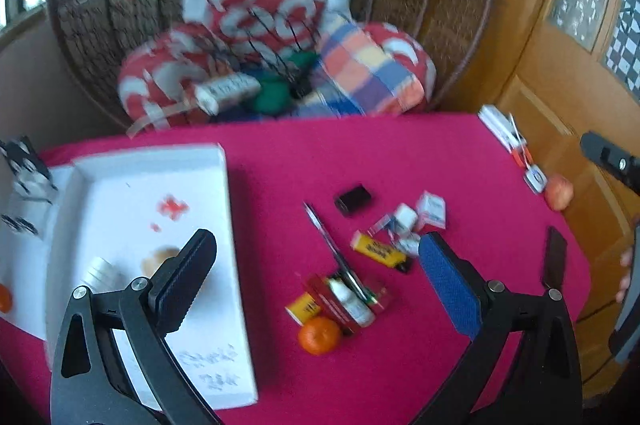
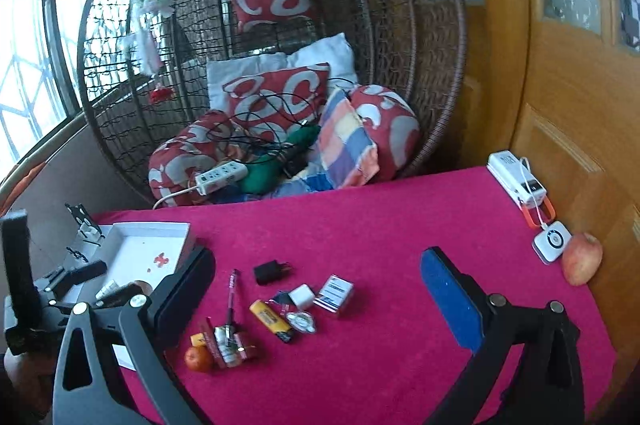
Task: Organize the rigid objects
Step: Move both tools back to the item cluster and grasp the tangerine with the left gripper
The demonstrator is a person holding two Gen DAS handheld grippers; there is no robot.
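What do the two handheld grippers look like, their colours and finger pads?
Both match. The left gripper and right gripper have dark grey plastic frames with triangular cut-outs and silver pivot bolts. One finger carries a black ribbed pad, the other a blue textured pad. No cables or sleeves visible.

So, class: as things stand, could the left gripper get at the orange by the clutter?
Probably yes. The left gripper is open and empty, and the orange lies on the cloth between its fingers, with bare cloth on its near side. Only the red packet crowds its far side.
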